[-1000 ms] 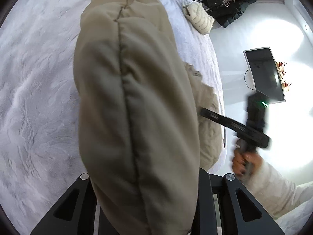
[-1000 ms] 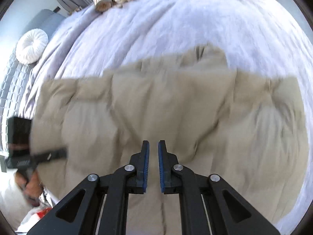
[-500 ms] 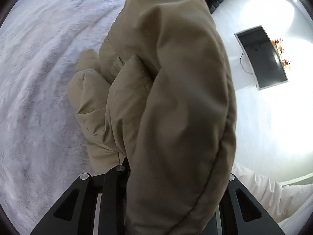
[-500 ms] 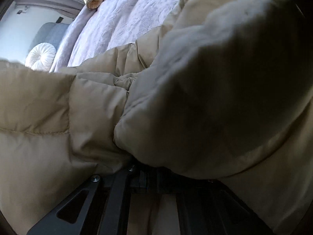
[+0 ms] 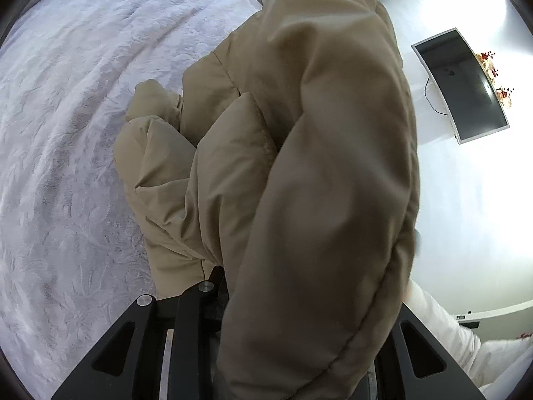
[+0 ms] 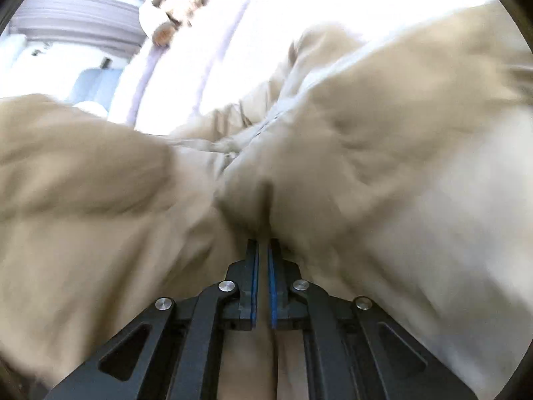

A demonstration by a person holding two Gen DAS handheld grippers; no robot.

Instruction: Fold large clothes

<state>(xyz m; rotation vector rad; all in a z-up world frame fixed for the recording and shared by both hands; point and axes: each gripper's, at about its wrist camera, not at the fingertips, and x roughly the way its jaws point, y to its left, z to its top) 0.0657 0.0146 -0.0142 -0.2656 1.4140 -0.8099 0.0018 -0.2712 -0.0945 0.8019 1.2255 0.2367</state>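
Right gripper (image 6: 263,250) pinches tan puffer jacket (image 6: 383,153) fold, pads nearly touching. Left gripper (image 5: 266,286) buried under jacket (image 5: 299,166), so we cannot tell its grip. Jacket hangs bunched above lavender bedspread (image 5: 73,133). We should lift evenly, lay hem flat, avoid sleeve bunching. No containers visible.

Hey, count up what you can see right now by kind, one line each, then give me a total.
Tan puffer jacket: 1
Grippers: 2 (left gripper, right gripper)
Lavender bedspread: 1
Wall-mounted screen: 1
Total: 5
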